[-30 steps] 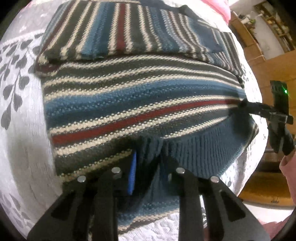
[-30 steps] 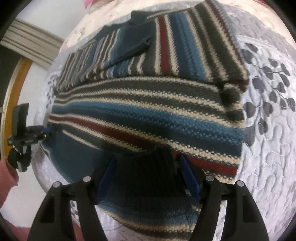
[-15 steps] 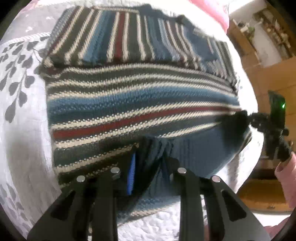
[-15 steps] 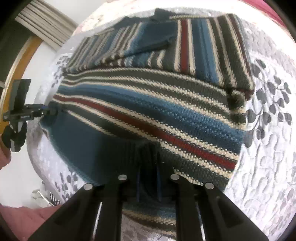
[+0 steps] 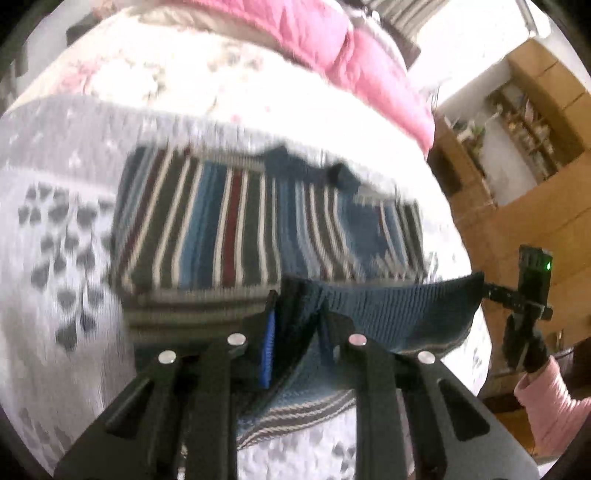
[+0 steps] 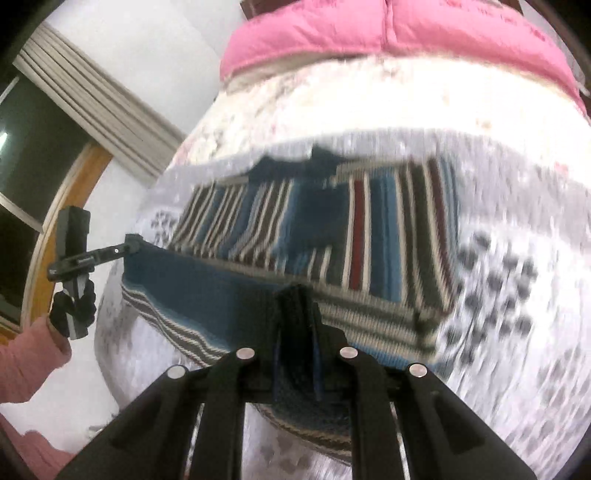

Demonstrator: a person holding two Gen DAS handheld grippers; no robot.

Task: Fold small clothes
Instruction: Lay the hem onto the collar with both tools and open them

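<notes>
While the striped sweater lies on the grey patterned bedspread, its dark blue hem is lifted off the bed and stretched between both grippers. The left gripper has its fingers clamped on one end of the hem; the right gripper pinches the other. A pink quilt lies beyond the sweater.
</notes>
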